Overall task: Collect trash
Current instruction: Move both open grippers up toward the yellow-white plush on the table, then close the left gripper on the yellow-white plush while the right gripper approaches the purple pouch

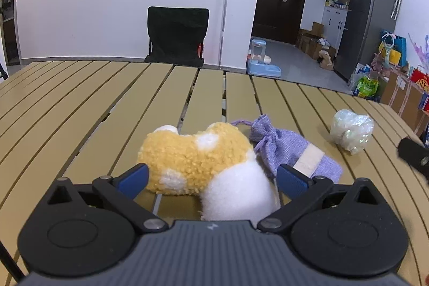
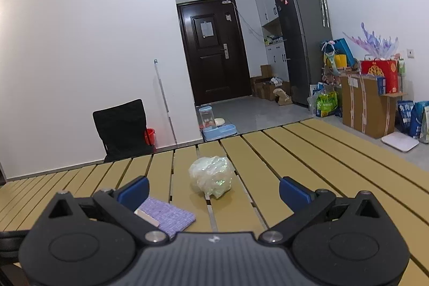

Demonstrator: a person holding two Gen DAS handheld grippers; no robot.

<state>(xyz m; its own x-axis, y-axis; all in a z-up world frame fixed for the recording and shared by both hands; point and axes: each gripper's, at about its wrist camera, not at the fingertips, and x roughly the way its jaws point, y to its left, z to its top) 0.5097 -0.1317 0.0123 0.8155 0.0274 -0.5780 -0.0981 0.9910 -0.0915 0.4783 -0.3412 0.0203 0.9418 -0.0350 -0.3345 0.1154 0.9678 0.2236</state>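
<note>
Right wrist view — crumpled, translucent plastic wad (image 2: 211, 180) on slatted table (image 2: 308, 165).

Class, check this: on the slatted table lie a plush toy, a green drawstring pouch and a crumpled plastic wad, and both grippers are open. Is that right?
Not quite: the pouch is purple, not green, as the left wrist view shows. The rest holds: the plush toy and plastic wad lie on the slatted table, and the left gripper and right gripper are both open.
</note>
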